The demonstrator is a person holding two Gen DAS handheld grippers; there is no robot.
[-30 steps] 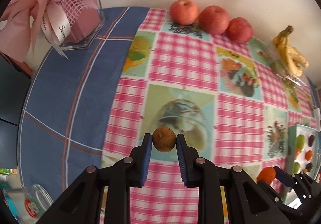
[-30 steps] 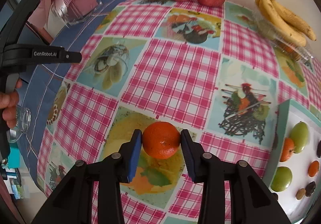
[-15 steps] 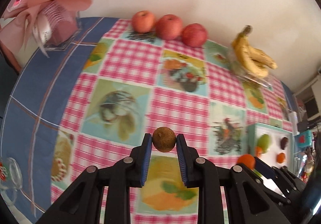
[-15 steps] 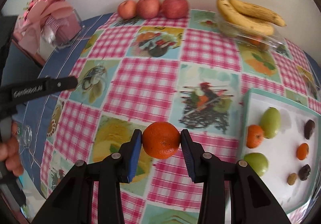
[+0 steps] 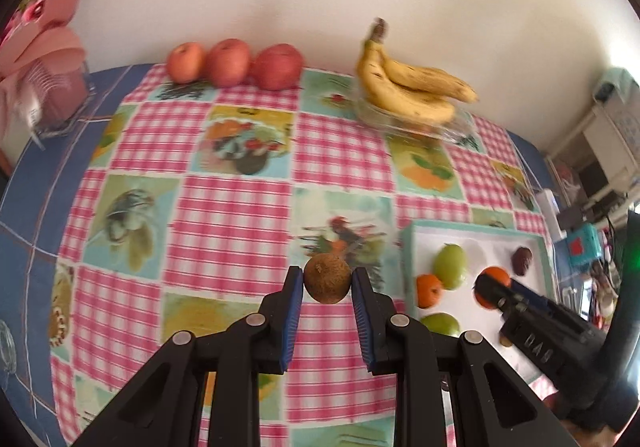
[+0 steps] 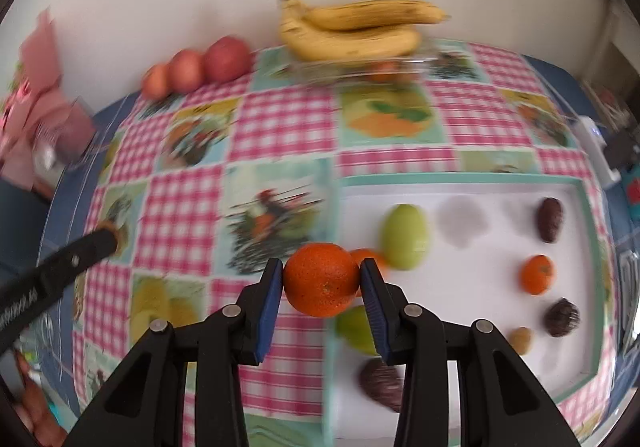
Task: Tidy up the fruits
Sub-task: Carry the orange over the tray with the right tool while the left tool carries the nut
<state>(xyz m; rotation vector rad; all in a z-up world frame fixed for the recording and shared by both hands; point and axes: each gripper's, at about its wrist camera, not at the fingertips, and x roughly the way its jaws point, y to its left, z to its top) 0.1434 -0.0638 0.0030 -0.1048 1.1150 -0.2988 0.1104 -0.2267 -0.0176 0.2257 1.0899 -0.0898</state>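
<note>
My left gripper (image 5: 327, 279) is shut on a small round brown fruit (image 5: 327, 278), held above the checked tablecloth just left of the white tray (image 5: 480, 237). My right gripper (image 6: 322, 279) is shut on an orange (image 6: 322, 279) over the tray's (image 6: 460, 183) left edge. In the tray lie green fruits (image 6: 404, 237), a small orange (image 6: 537, 274), dark brown fruits (image 6: 549, 219) and a small tan one (image 6: 520, 339). The right gripper (image 5: 490, 289) also shows in the left wrist view, over the tray.
Three red apples (image 5: 234, 63) line the wall at the back. Bananas (image 5: 408, 85) rest on a clear container behind the tray. A glass vase with pink wrapping (image 5: 48, 87) stands at the far left. A socket strip (image 6: 598, 147) and clutter lie right of the table.
Both grippers have travelled right across the table with their fruits; the tray has come from the right edge into full view beneath the right gripper. Neither grip changed.
</note>
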